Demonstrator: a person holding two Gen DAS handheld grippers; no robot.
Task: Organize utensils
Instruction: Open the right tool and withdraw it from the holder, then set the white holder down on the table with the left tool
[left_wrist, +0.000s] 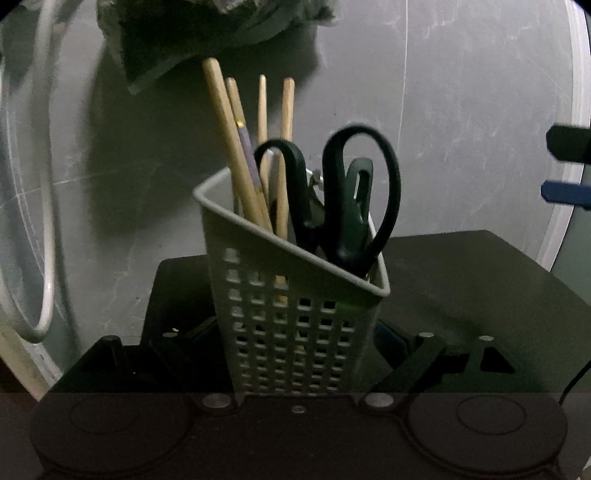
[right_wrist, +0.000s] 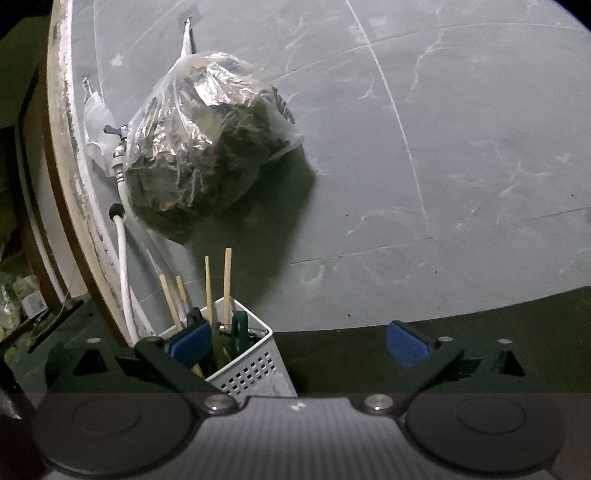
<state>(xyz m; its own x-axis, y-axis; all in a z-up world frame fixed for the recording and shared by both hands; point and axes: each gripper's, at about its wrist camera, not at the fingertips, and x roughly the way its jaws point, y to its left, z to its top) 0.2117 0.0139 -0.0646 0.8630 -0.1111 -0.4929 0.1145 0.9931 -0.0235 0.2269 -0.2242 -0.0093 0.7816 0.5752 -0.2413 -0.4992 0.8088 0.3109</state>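
Left gripper (left_wrist: 295, 343) is straddling the white utensil basket (left_wrist: 291, 332) – jaws partly apart, contact with the walls not readable. Right gripper (right_wrist: 299, 345) is gaping wide, holding nothing, basket just off its left pad. Basket is sitting on the dark countertop (left_wrist: 461, 288), carrying wooden chopsticks (left_wrist: 229, 144) and black scissors (left_wrist: 343, 195) – plastic bag (right_wrist: 207, 144) hanging on the grey wall behind.

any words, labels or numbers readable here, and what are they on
None can be read.
Plastic bag: dark marks on its right edge, too blurred to read.
Small box at far left: a printed patch, too small to read.
Chopstick: a purple band with a gold spot, no lettering.
Basket, scissors: no text.
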